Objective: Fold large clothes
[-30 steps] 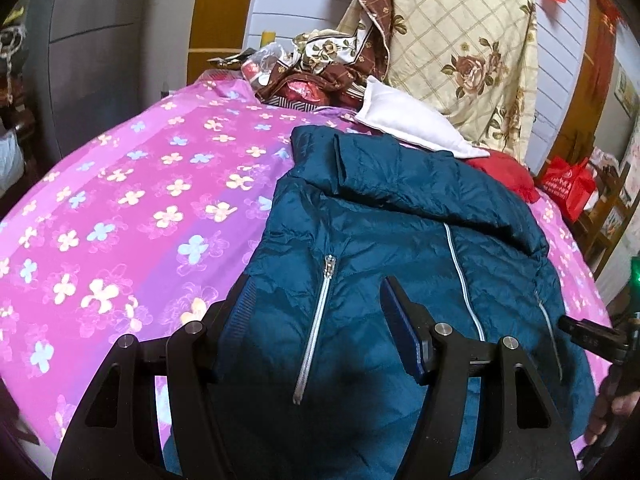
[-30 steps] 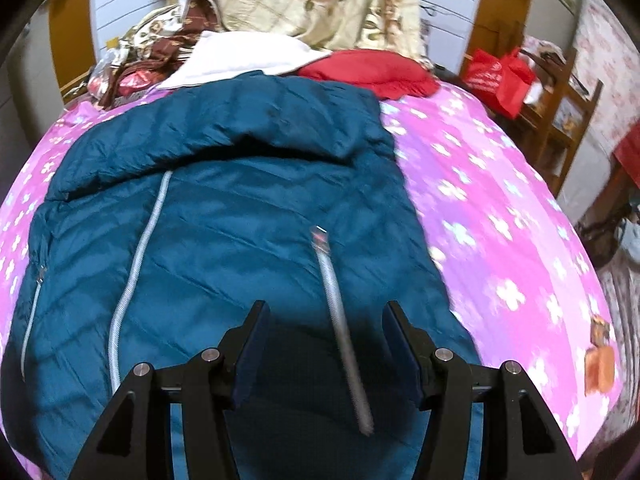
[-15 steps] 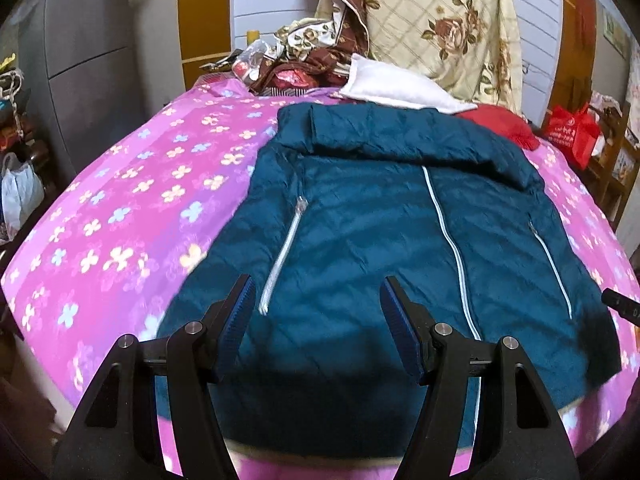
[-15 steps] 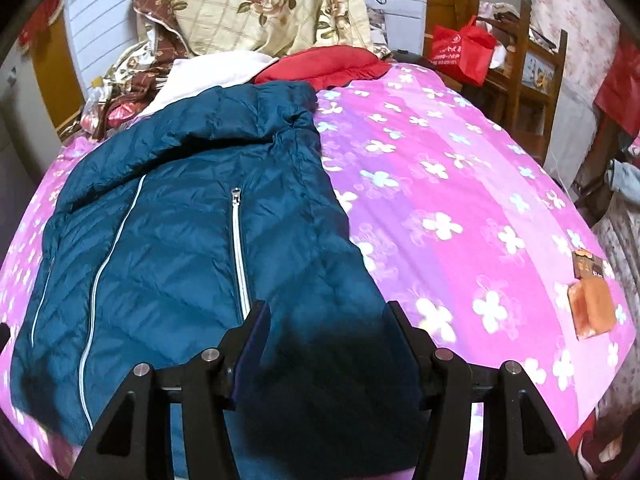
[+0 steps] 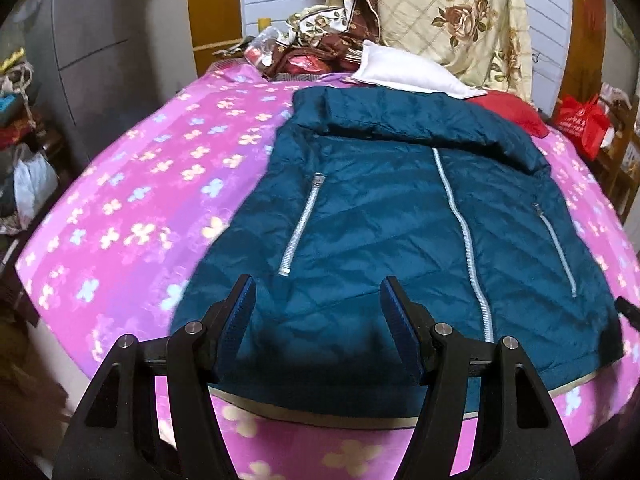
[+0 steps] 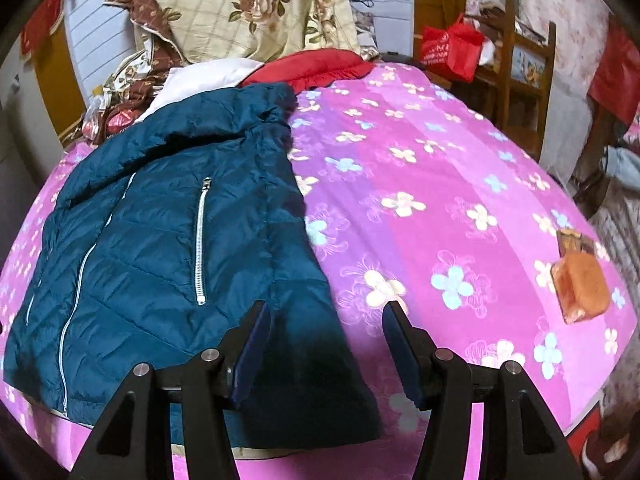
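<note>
A dark teal quilted jacket [image 5: 392, 216] lies flat, front up, on a pink flowered bedspread [image 5: 132, 208], collar away from me, with a silver centre zip and two pocket zips. It also shows in the right wrist view [image 6: 160, 248]. My left gripper [image 5: 318, 300] is open and empty above the jacket's near left hem. My right gripper [image 6: 326, 320] is open and empty above the jacket's near right edge, where the bedspread [image 6: 440, 208] begins.
A white pillow [image 5: 404, 74], a red cloth [image 5: 508, 110] and a floral quilt [image 5: 452, 20] pile up at the head of the bed. An orange box [image 6: 582, 280] lies on the bed at right. A red bag [image 6: 452, 50] and wooden chair [image 6: 524, 80] stand beyond.
Both grippers have pulled back toward the foot of the bed and risen, so the whole jacket and its hem show. The right gripper has swung right. Both stay open.
</note>
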`<state>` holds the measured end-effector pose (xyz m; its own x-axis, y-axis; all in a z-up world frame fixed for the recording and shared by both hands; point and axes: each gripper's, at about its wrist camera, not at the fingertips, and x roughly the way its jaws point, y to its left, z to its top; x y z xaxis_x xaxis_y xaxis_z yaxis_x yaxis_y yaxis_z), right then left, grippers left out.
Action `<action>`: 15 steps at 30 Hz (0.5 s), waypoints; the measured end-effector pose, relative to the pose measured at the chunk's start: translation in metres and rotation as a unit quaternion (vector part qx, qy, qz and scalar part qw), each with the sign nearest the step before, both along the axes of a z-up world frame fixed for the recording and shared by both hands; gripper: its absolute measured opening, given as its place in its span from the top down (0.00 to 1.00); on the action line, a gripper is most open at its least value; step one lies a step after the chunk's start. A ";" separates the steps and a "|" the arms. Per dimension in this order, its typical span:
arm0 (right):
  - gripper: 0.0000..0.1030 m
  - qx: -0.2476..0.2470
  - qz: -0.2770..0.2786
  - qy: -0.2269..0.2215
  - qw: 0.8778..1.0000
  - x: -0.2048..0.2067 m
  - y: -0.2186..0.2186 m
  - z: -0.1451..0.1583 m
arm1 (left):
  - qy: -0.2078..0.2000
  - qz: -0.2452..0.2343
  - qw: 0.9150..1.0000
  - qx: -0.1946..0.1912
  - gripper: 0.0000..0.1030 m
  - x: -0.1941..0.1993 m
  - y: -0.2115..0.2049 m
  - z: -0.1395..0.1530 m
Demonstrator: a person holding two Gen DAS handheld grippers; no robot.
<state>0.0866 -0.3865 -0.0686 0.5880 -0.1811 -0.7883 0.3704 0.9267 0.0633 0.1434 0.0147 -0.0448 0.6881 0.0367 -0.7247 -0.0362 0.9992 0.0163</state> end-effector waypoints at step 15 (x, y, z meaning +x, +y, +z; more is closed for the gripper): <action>0.44 0.094 0.006 0.028 0.995 0.029 -0.050 -0.021 | 0.065 0.000 0.997 -0.032 0.37 0.051 0.079 -0.011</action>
